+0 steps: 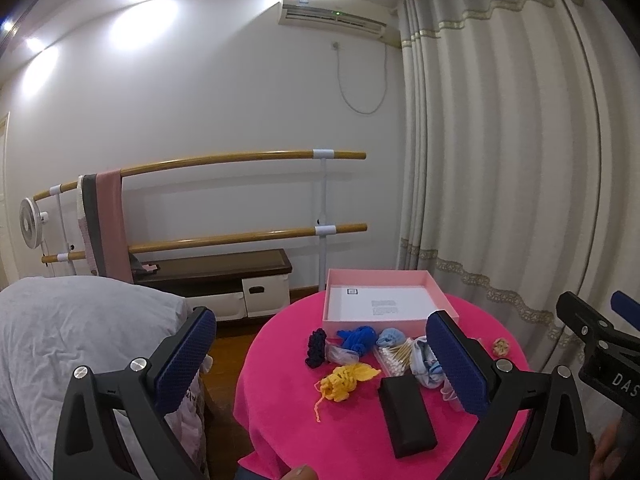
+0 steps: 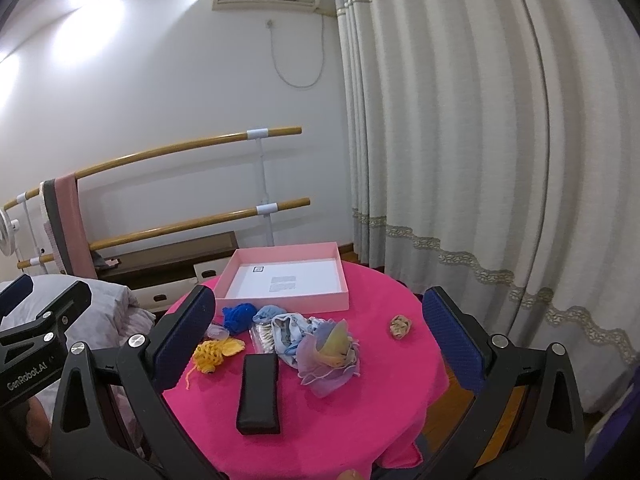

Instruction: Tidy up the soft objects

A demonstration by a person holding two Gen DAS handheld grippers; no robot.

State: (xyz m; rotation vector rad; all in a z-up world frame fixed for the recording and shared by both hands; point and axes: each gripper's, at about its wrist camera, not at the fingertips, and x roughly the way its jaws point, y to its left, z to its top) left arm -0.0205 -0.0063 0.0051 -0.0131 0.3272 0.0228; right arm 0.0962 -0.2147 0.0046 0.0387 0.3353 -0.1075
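Both grippers, left gripper [image 1: 320, 356] and right gripper [image 2: 320, 328], spread wide and empty above a round table [image 2: 360, 420] in pink cloth. Nearest, a black case [image 2: 258, 394]; at its 10 o'clock yellow yarn [image 2: 216, 352], at 2 o'clock a pastel fabric flower [image 2: 330, 356]. Beyond lie cotton swabs [image 1: 394, 356], blue yarn [image 2: 238, 316], a small beige scrunchie [image 2: 400, 326] apart at 3 o'clock. Farthest, at 12 o'clock, an open pink box [image 2: 280, 302]; curtain [image 2: 480, 140] behind
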